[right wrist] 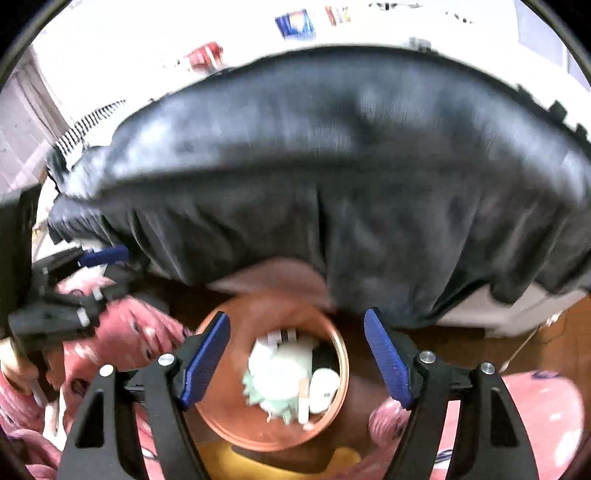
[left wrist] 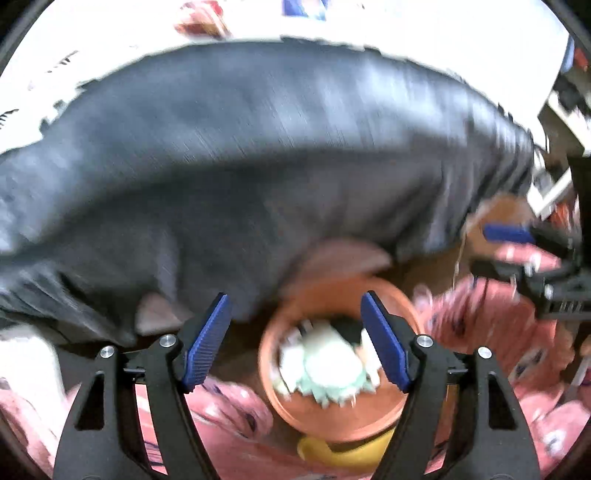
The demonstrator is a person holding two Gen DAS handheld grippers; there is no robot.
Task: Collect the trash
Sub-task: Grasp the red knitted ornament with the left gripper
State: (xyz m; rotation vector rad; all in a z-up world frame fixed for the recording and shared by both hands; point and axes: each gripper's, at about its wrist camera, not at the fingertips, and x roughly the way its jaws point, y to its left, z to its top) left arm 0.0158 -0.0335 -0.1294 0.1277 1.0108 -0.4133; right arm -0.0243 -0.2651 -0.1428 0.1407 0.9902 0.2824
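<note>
Background: behind everything we see a bright white surface [right wrist: 155, 55], overexposed, with small red [right wrist: 205, 55] and blue [right wrist: 295, 23] items lying on it, too blurred to identify.
Dark sheet: a large black wrinkled covering [left wrist: 258, 155] fills the upper and middle part of both views, draped down toward the bin; motion blur smears its folds.
Pink fabric: pink patterned cloth [left wrist: 491, 332] bunches to either side of the bin in both views.
Floor: brown wooden boards [right wrist: 546, 343] show at the right of the right wrist view.
Trash bin: a round orange bin [left wrist: 295, 321] sits low and central, seen from above, open at the top; a yellow object [left wrist: 343, 452] lies just beneath it.
Trash: inside the bin we see crumpled white and pale green scraps [left wrist: 328, 365] with a dark gap beside them.
Writing: we can read no labels or text anywhere; the blur hides any.
Left gripper [left wrist: 296, 341]: its blue-padded tongs are spread wide, holding nothing, hanging over the bin's left rim.
Right gripper [right wrist: 297, 356]: its tongs are also spread wide and empty, framing the bin mouth directly below.
</note>
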